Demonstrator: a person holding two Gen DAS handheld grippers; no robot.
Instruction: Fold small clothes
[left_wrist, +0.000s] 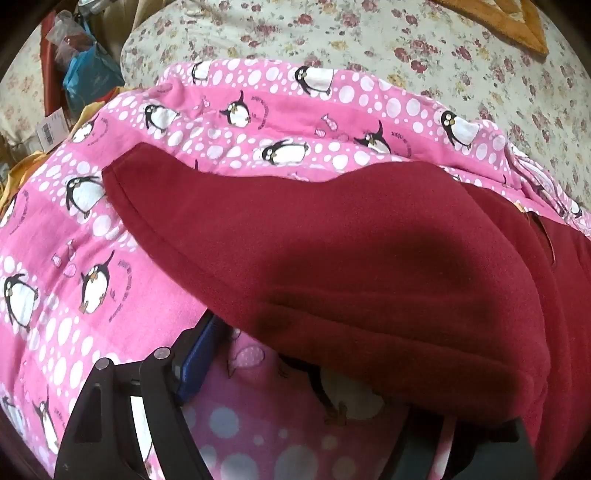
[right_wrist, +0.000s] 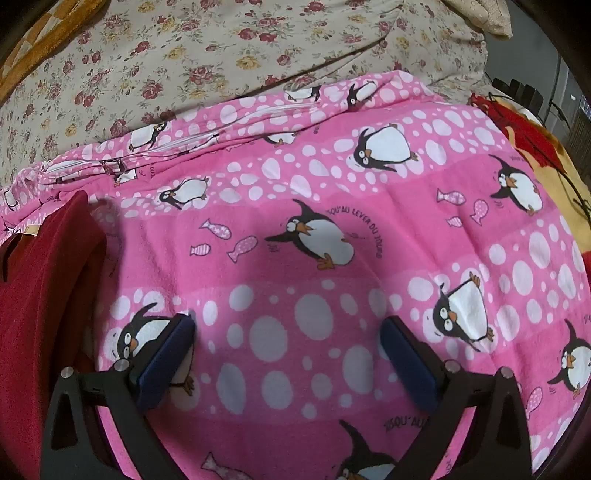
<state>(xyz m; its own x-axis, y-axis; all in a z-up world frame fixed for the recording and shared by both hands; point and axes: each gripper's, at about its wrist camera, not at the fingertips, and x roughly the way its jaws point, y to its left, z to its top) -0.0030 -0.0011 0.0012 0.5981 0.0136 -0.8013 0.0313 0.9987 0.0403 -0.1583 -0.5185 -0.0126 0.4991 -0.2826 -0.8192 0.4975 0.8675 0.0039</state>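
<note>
A dark red fleece garment (left_wrist: 351, 251) lies on a pink penguin-print cloth (left_wrist: 74, 240). In the left wrist view the garment's thick folded edge drapes over my left gripper (left_wrist: 295, 369). Its left blue-padded finger (left_wrist: 192, 362) shows beside the fold; the right finger is hidden under the red fabric, so the jaw gap is unclear. In the right wrist view my right gripper (right_wrist: 286, 354) is open and empty, its fingers apart just above the pink cloth (right_wrist: 332, 184). The red garment (right_wrist: 44, 295) lies to its left.
The pink cloth lies on a floral bedsheet (left_wrist: 406, 37) (right_wrist: 184, 44). Bags and clutter (left_wrist: 81, 66) sit at the far left. A wooden frame (left_wrist: 509, 22) lies at the far right. A red and yellow blanket (right_wrist: 535, 147) is at the right.
</note>
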